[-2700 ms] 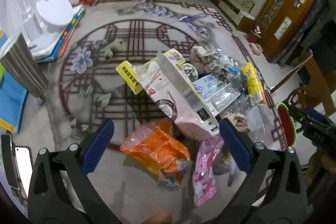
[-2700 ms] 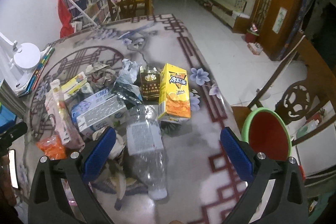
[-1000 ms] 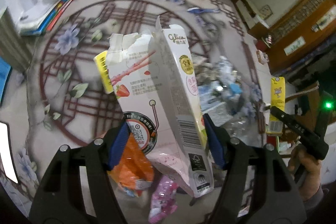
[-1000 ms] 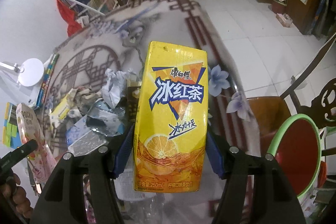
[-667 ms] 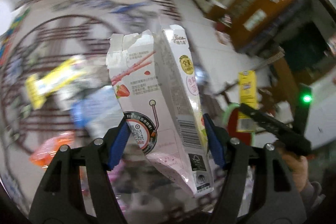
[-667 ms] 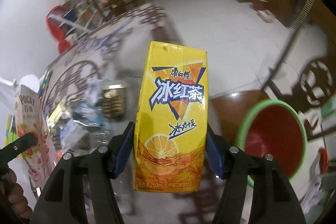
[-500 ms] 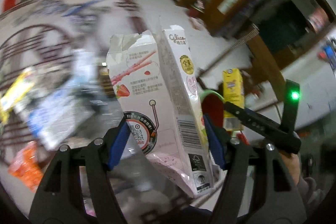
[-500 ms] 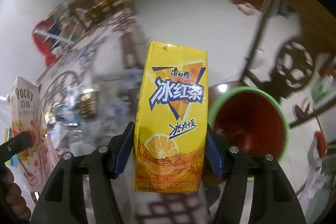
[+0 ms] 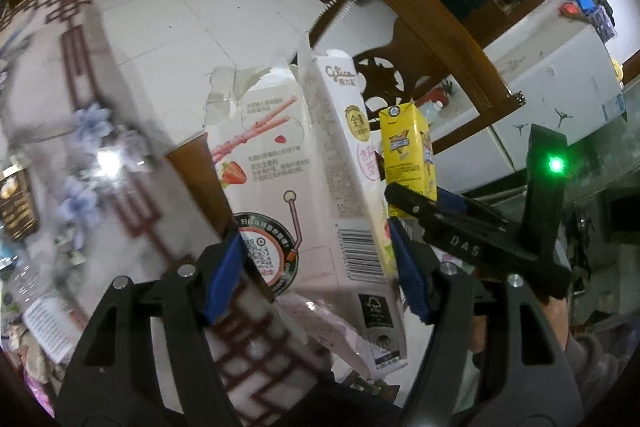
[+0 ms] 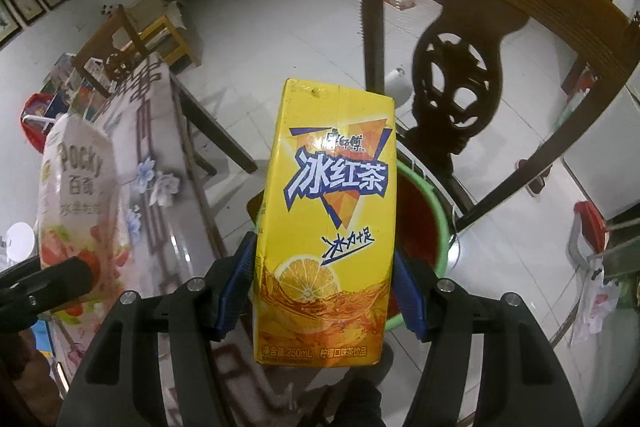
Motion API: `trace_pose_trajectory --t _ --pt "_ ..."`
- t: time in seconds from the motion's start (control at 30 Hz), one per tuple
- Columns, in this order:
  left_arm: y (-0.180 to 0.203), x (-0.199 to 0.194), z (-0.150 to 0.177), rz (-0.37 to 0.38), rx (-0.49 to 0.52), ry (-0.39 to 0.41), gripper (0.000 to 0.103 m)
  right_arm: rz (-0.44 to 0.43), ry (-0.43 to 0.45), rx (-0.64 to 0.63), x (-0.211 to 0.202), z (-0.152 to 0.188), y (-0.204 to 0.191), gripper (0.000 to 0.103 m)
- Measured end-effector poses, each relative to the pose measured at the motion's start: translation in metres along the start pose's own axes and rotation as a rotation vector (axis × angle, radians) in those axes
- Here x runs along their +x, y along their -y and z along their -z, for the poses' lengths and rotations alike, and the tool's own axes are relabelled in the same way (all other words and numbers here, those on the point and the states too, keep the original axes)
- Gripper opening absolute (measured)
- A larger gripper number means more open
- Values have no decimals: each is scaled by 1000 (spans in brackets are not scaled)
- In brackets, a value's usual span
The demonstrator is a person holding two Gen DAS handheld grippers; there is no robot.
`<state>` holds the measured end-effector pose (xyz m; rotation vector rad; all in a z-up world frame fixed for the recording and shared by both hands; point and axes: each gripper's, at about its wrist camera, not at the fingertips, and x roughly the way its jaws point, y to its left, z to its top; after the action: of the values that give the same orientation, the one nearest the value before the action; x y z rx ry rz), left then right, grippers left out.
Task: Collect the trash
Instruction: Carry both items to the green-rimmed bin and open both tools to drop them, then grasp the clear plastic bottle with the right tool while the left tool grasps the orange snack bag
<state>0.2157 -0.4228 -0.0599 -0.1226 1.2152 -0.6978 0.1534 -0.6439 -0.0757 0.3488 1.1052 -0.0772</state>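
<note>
Yellow tea carton [image 10: 325, 227], pink-white snack box [image 9: 296, 195], red green-rimmed bin [image 10: 424, 223]

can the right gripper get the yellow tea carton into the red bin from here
Probably yes. The right gripper is shut on the yellow tea carton, the red bin sits just beyond it, and nothing blocks its mouth.

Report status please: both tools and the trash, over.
Left tool shut on pink snack box. Right tool shut on yellow tea carton. Red bin just behind carton; chair back beside it.
</note>
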Motion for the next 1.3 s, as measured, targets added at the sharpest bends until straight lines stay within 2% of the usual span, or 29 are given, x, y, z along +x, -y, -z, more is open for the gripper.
trace_pose_trajectory --t 0.17,0.33,0.37,0.4,0.47,0.53,0.77,1.03,1.3 --pt "23 17 -12 -5 -3 -3 66 -3 -19 -2 4 -3 18 61" --pt "30 34 -22 -11 -13 -34 68 -5 -47 -24 11 -6 22 65" --pt "31 38 -23 -13 -16 -40 72 -7 -49 -28 12 -7 20 75" --pt "29 38 -24 -13 -23 -41 75 -8 -50 -30 13 -7 20 77" --pt "26 38 -25 -13 -40 -34 88 -1 -49 -37 14 -7 22 80" --pt "24 38 -26 -9 -54 -26 89 -3 -51 -36 15 -7 24 83" --pt "18 25 -21 -28 -67 12 95 -4 -39 -52 9 -8 21 84" --pt "-8 -18 4 -112 -90 80 98 -20 -9 -127 -4 -6 -19 91" --pt "-69 -83 45 -226 -191 157 98 -78 -12 -251 -2 7 -100 94"
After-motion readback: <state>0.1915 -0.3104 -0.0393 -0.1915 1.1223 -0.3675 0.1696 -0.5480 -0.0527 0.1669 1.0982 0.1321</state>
